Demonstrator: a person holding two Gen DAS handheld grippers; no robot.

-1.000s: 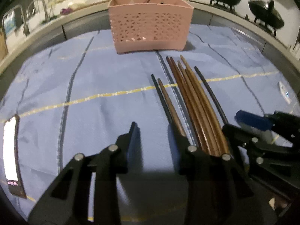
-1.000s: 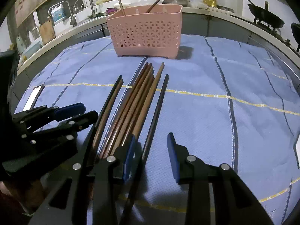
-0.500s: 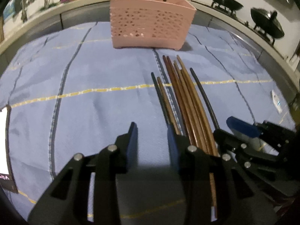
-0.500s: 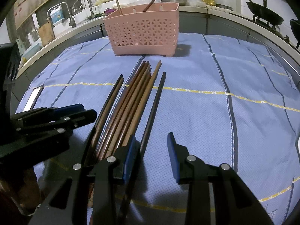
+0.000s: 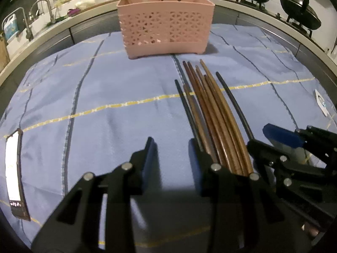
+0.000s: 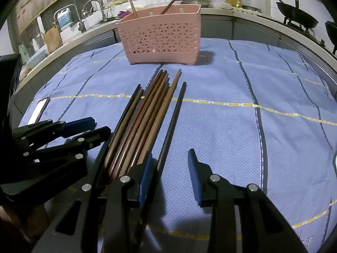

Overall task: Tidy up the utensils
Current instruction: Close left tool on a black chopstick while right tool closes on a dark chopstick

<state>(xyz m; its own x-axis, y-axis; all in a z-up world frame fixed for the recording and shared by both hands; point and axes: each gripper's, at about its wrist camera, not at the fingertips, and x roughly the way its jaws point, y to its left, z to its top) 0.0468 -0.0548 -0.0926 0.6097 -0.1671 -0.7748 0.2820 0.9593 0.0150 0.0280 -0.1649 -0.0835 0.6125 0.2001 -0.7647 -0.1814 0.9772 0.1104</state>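
Observation:
A bundle of brown and black chopsticks (image 5: 212, 109) lies on the blue cloth, pointing toward a pink perforated basket (image 5: 166, 27) at the back. The basket holds two chopsticks upright. My left gripper (image 5: 171, 158) is open and empty, its right finger beside the bundle's near left edge. My right gripper (image 6: 170, 168) is open and empty; its left finger rests over the bundle's near ends (image 6: 143, 126), with one black chopstick (image 6: 172, 122) between the jaws. The basket (image 6: 162, 35) also shows in the right wrist view. Each gripper appears in the other's view.
A phone (image 5: 13, 175) lies at the cloth's left edge. A white label (image 5: 321, 103) lies at the right. A sink with taps (image 6: 84, 19) is behind on the left, and woks (image 5: 301, 14) sit on a stove at the back right.
Both grippers have risen and drawn back slightly, so the basket sits lower and larger in view. The chopsticks have not moved. Both grippers stay open.

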